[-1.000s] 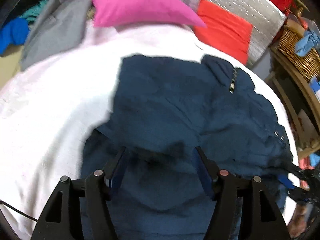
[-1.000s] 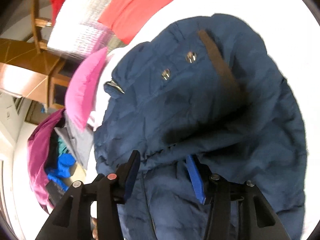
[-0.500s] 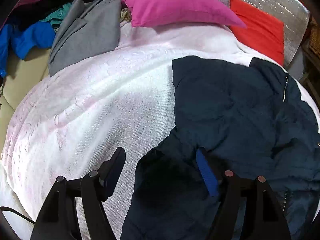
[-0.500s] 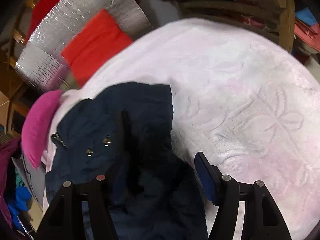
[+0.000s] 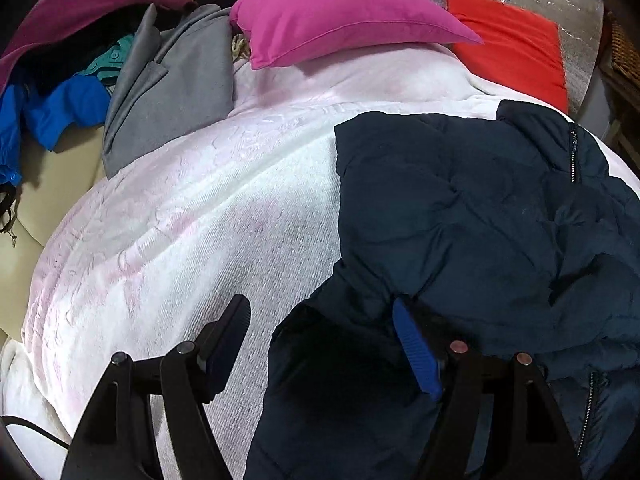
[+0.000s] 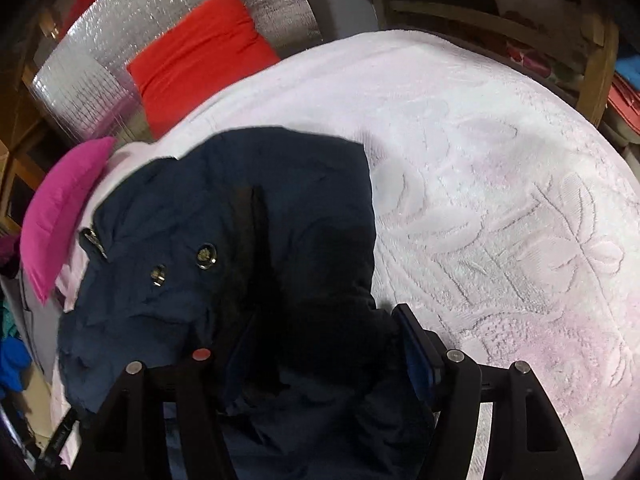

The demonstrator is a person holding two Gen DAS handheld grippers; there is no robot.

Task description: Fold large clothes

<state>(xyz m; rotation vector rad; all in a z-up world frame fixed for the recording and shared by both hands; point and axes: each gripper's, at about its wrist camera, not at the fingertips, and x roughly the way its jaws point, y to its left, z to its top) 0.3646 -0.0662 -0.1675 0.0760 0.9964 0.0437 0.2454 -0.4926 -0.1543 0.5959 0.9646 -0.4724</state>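
Since a second ago, both grippers have drawn back from over the navy jacket (image 5: 460, 208), baring more white blanket (image 5: 192, 216). Left gripper (image 5: 322, 342) hangs wide open over the jacket's edge at six o'clock, gripping nothing. Right gripper (image 6: 324, 348) is also spread wide over dark fabric, pink pillow (image 6: 56, 208) at nine o'clock.

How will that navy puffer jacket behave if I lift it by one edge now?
The navy jacket looks quilted and puffy, so probably light but bulky. It lies creased and slumped on the white blanket, so expect it to flop and drape. Its smooth shell may slip from the left gripper.
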